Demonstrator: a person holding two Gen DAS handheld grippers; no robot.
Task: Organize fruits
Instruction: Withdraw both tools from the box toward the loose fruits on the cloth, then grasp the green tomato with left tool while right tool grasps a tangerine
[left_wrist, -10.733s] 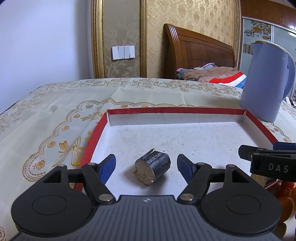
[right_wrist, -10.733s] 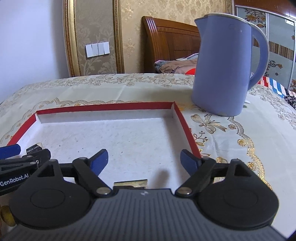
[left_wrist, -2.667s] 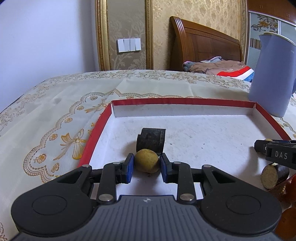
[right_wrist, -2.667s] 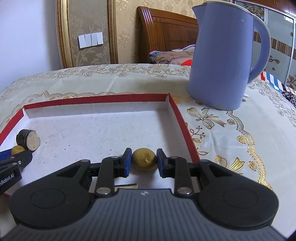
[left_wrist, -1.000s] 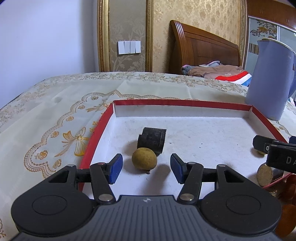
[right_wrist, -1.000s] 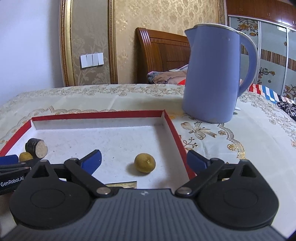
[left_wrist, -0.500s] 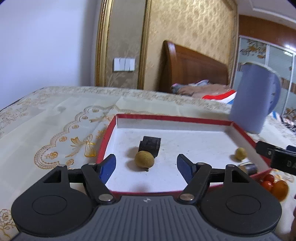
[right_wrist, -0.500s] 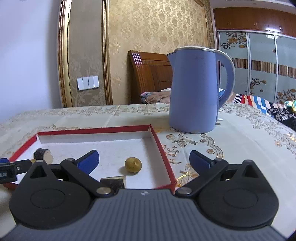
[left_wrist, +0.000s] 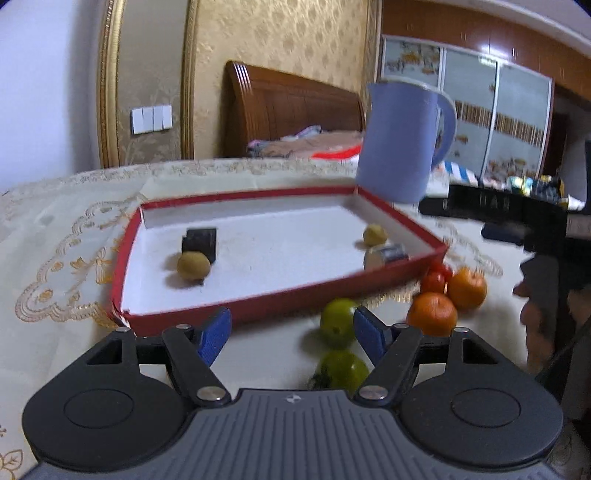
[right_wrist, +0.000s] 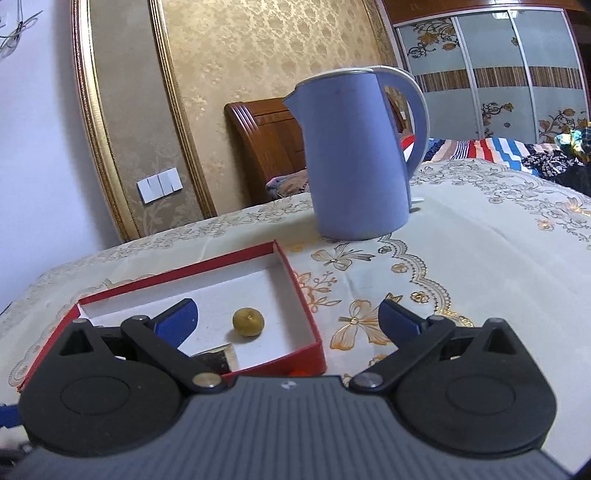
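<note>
Left gripper (left_wrist: 291, 334): jaws apart and empty; they have just been opening. The small round tan fruit (left_wrist: 193, 265) it was clamped on a few seconds ago now lies loose in the shallow red-rimmed cardboard tray with a white floor (left_wrist: 129, 254), touching the dark cylindrical chunk (left_wrist: 200, 239).

Right gripper (right_wrist: 288, 319): jaws wide apart, nothing between them. The yellow-green round fruit (right_wrist: 248, 322) it held moments back sits free near the tray's right wall.

Change: both grippers have pulled back from the tray, so its near red wall now stands between them and the fruit inside. That drop looks done, and the next pick is probably outside the tray.

Still loose on the patterned cream tablecloth (left_wrist: 55, 236): two green round fruits (left_wrist: 337, 326) just ahead of the left jaws, two orange mandarins (left_wrist: 432, 314) and a small red fruit (left_wrist: 433, 280) (a tomato, perhaps; the picture is blurred) beside the tray's near right corner.

Also in the tray: a second dark chunk with a pale cut face (left_wrist: 384, 255) by the right wall.

Around: a tall lavender plastic kettle (right_wrist: 356, 155) behind the tray, well clear.

In the way: the green fruits lie close together, so closing on one may nudge the other.
</note>
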